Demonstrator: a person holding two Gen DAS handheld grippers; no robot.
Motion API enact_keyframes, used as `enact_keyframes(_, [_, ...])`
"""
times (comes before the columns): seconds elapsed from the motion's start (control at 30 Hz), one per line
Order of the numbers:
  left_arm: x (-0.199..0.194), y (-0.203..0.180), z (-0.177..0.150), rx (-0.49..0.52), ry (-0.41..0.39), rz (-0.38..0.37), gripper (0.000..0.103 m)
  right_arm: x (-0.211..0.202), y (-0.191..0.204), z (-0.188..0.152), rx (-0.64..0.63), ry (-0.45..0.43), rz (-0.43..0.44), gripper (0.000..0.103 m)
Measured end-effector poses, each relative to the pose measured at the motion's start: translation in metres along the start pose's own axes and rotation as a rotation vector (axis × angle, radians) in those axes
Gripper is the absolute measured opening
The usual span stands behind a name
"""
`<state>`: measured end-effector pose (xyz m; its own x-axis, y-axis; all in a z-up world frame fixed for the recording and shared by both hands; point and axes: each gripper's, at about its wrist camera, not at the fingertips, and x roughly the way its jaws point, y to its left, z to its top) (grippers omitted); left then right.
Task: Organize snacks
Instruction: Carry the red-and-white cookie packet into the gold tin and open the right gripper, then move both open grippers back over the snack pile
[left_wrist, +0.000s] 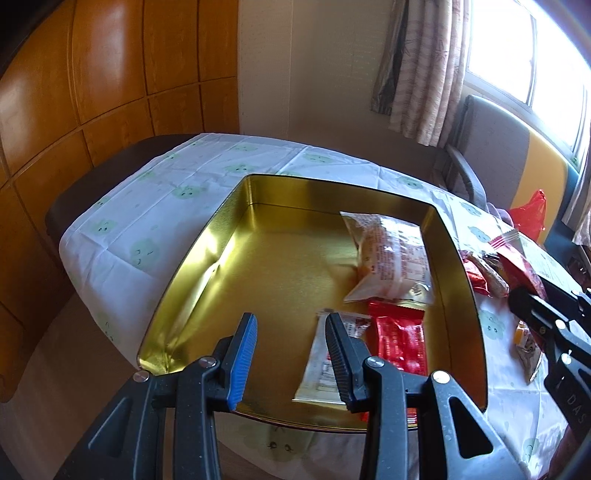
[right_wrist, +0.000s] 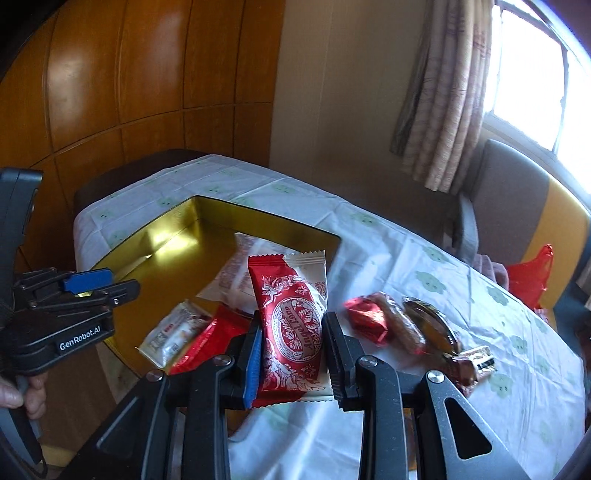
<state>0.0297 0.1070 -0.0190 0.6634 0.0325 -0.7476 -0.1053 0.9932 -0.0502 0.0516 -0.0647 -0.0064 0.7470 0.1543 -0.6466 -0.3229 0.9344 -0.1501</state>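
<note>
Snacks: a red-and-white packet (right_wrist: 291, 325) is clenched in the right tongs (right_wrist: 291, 354) beside the gold tin (left_wrist: 192, 258) on the desk (right_wrist: 424, 266); left tongs (left_wrist: 291, 350), at 9 o'clock, gape over three packets (left_wrist: 391, 258) inside.

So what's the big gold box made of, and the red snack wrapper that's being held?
The big gold rectangular box looks like thin shiny metal, probably tin: its walls mirror the light and one is dented. The red snack wrapper with white print in the right gripper looks like glossy plastic or foil film: crimped ends, bright sheen.
</note>
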Motion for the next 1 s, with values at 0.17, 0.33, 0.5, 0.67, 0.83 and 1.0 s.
enact_keyframes(0.17, [0.002,0.008,0.0,-0.014,0.002,0.008,0.039,0.01,0.013,0.005,-0.015,0.006,0.023,0.031])
enact_keyframes(0.33, [0.005,0.013,0.0,-0.022,0.005,0.014,0.039,0.018,0.02,0.006,-0.016,0.018,0.042,0.031])
enact_keyframes(0.5, [0.006,0.016,0.0,-0.027,0.006,0.018,0.039,0.024,0.027,0.006,-0.019,0.028,0.055,0.032])
enact_keyframes(0.67, [0.004,0.016,0.0,-0.025,-0.004,0.024,0.039,0.031,0.032,0.005,-0.02,0.045,0.081,0.061])
enact_keyframes(0.83, [0.0,0.013,-0.001,-0.015,-0.01,0.025,0.039,0.027,0.034,0.0,-0.024,0.026,0.086,0.066])
enact_keyframes(1.0, [-0.005,0.006,-0.002,0.006,-0.021,0.022,0.039,0.022,0.028,-0.007,-0.016,0.02,0.066,0.069])
